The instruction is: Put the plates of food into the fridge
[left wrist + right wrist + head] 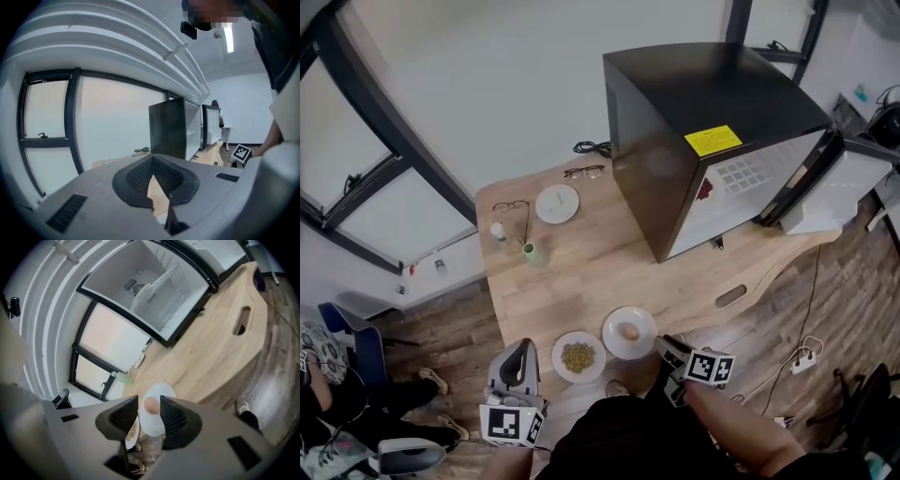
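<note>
A white plate with an egg (pixel 629 333) sits near the table's front edge, and a plate of grains (pixel 578 357) lies just left of it. My right gripper (pixel 664 349) is at the egg plate's right rim. In the right gripper view that gripper (pixel 150 411) has its pads closed on the plate (pixel 157 394), with the egg between them. The grain plate (pixel 132 430) shows beside the left pad. My left gripper (pixel 525 349) stands at the table's front left corner, shut and holding nothing (pixel 152 161). The black fridge (pixel 703 122) stands at the back right with its door (pixel 844 178) swung open.
A small white dish (pixel 557 203), two pairs of glasses (pixel 511 206), a green cup (pixel 530 250) and a small bottle (pixel 498 232) lie at the table's far left. A cable (pixel 592 147) lies behind the fridge. A power strip (pixel 802 361) is on the floor.
</note>
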`<state>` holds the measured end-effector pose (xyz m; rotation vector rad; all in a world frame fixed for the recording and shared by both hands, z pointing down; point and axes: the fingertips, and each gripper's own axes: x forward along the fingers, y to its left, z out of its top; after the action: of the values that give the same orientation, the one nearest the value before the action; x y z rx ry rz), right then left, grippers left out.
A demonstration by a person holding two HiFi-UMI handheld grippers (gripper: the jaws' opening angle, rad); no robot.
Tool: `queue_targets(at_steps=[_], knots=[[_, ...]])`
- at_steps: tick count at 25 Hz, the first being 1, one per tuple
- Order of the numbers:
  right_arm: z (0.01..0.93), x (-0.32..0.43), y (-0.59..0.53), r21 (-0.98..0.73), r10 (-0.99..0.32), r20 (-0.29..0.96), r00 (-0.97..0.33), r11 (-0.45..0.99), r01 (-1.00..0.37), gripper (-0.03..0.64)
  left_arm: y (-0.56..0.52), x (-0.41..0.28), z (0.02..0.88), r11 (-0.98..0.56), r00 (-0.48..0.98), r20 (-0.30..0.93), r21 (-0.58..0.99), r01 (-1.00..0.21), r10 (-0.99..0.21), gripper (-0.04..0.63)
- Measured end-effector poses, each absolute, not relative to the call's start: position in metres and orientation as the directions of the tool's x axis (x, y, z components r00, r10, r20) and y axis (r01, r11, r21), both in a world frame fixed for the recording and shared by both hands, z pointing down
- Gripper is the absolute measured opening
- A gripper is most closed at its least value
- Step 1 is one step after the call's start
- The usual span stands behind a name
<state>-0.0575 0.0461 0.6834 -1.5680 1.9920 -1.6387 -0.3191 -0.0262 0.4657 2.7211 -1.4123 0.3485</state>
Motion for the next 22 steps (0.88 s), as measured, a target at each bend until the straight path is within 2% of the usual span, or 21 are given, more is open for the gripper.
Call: queue_targets(at_steps=[3, 7, 14, 22], knots=[[0.711, -0.065, 0.059, -0.808, -0.748, 0.503, -0.432, -0.231, -0.542, 0.162, -0.014, -0.326, 0.469, -0.589, 0.559, 0.239, -0.075, -0.804, -0.794, 0.005], [0.74, -0.069, 0.071, -0.81, -0.736, 0.548, -0.397, -0.347, -0.473, 0.198, -0.004, -0.335, 0.47, -0.593, 0.556, 0.257, -0.093, -0.8, -0.791, 0.005], [0.762, -0.085, 0.065, -0.862, -0.749, 0.498, -0.436, -0.377, -0.338, 0.201, 0.002, -0.345, 0.466, -0.583, 0.545, 0.25, -0.107, -0.806, -0.8, 0.005], [0.787, -0.094, 0.064, -0.825, -0.686, 0.565, -0.458, -0.456, -0.335, 0.19, 0.007, -0.345, 0.476, -0.584, 0.54, 0.276, -0.108, -0.805, -0.795, 0.005]])
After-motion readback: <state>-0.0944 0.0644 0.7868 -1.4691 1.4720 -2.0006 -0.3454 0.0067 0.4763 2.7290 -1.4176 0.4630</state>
